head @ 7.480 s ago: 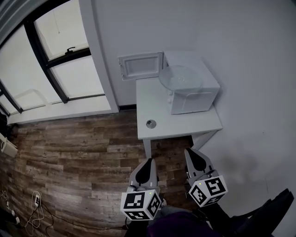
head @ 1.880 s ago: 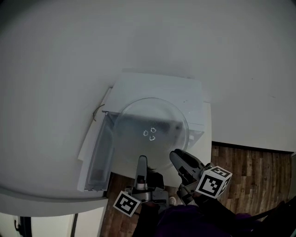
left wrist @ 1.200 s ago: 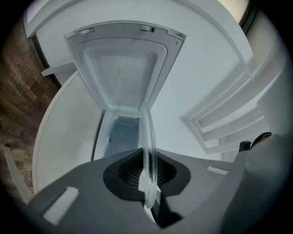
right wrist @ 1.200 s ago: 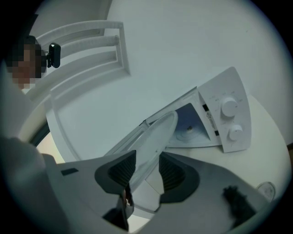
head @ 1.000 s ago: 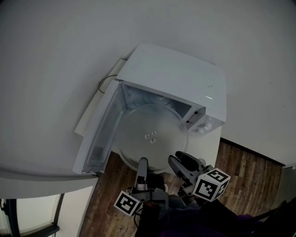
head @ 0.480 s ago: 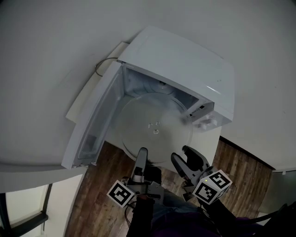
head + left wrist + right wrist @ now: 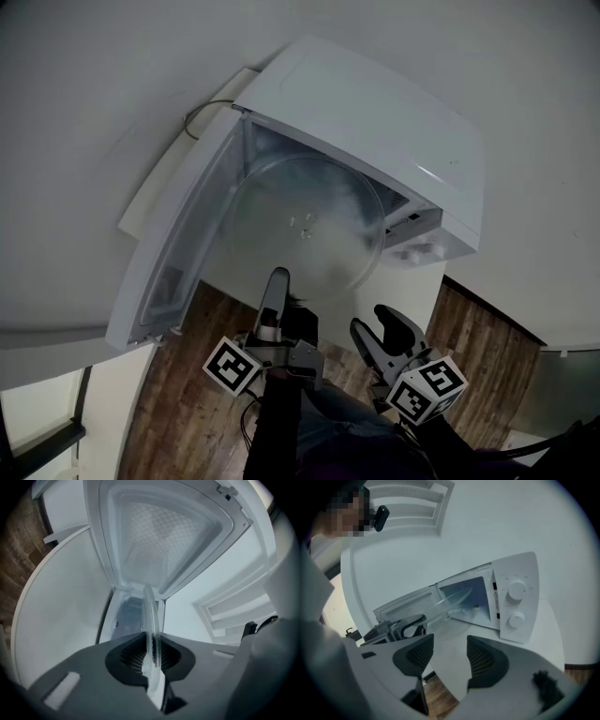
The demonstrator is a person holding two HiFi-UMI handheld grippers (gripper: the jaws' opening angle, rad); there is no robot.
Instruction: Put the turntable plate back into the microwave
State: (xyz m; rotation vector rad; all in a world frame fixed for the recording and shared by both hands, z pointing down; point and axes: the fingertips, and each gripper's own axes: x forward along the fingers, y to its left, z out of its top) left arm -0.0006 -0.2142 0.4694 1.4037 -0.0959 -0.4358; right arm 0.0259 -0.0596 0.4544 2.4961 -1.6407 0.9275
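Left tongs [image 7: 277, 281] pinched narrow on the near rim of the turntable plate [image 7: 302, 228], pads pressing the glass from both sides. In the left gripper view, plate [image 7: 149, 613] seen edge-on, running straight out from between the ribbed pads of the tongs [image 7: 151, 654] toward the microwave door [image 7: 164, 541].

Right tongs [image 7: 380, 326] spread wide, jaws just having opened further, with only air between them. Clear of the plate, off to its near right and lower in the head view. In the right gripper view, only the white counter [image 7: 487, 632] and a strip of wooden floor [image 7: 440, 695] visible in the gap of those tongs [image 7: 446, 656].

Plate held off the counter, carried by the left tongs alone. From the right gripper view, glass [image 7: 451, 599] tilted, near rim in the left tongs [image 7: 408, 626] and far rim raised at the open mouth of the microwave [image 7: 513, 597]. From the head view, disc spread across the whole opening, far edge tucked just under the front edge of the microwave [image 7: 375, 108] top.

Door [image 7: 173, 253] swung fully out on the left side. Cavity behind the glass hazy, contents not readable. Control panel with two round knobs [image 7: 516, 591] on the right of the opening. Microwave standing on the counter [image 7: 420, 281], wooden floor [image 7: 192, 394] below it.
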